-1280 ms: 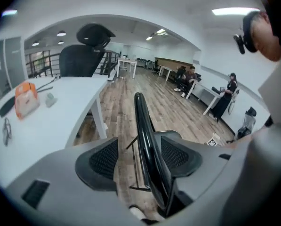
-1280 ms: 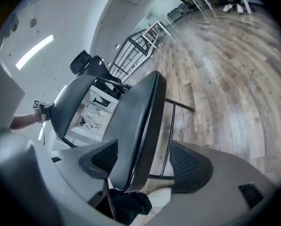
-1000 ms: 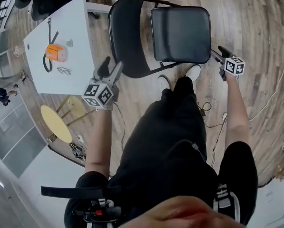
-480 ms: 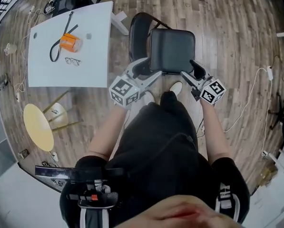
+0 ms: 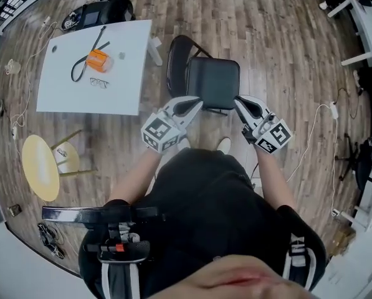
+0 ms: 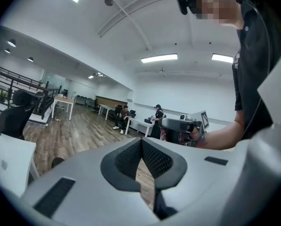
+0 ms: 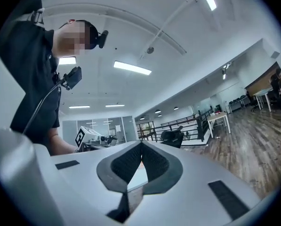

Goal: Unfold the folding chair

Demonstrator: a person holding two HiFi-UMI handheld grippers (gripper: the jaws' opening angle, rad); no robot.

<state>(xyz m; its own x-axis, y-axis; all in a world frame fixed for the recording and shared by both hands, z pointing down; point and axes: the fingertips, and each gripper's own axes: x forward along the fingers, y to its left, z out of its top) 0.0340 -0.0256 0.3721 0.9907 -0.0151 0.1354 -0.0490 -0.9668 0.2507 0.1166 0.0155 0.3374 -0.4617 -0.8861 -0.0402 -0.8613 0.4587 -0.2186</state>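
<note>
The black folding chair (image 5: 212, 83) stands unfolded on the wood floor in the head view, seat level and backrest (image 5: 175, 60) to its left. Both grippers are held up in front of my body, well above the chair and touching nothing. My left gripper (image 5: 190, 106) is shut with nothing in it; in the left gripper view its pads (image 6: 141, 144) meet at the tips. My right gripper (image 5: 243, 104) is closing, and its pads (image 7: 141, 147) all but meet with nothing between them. Both point level across the room, towards each other.
A white table (image 5: 61, 86) at the left holds an orange object (image 5: 98, 60), glasses (image 5: 99, 82) and a black cable. A yellow round stool (image 5: 41, 167) stands at the lower left. Cables (image 5: 323, 123) trail across the floor at the right. People sit at distant desks (image 6: 124, 119).
Both grippers left the sides of the chair, rose in front of my body and went from open to closed. The chair stayed unfolded and now looks smaller and farther below.
</note>
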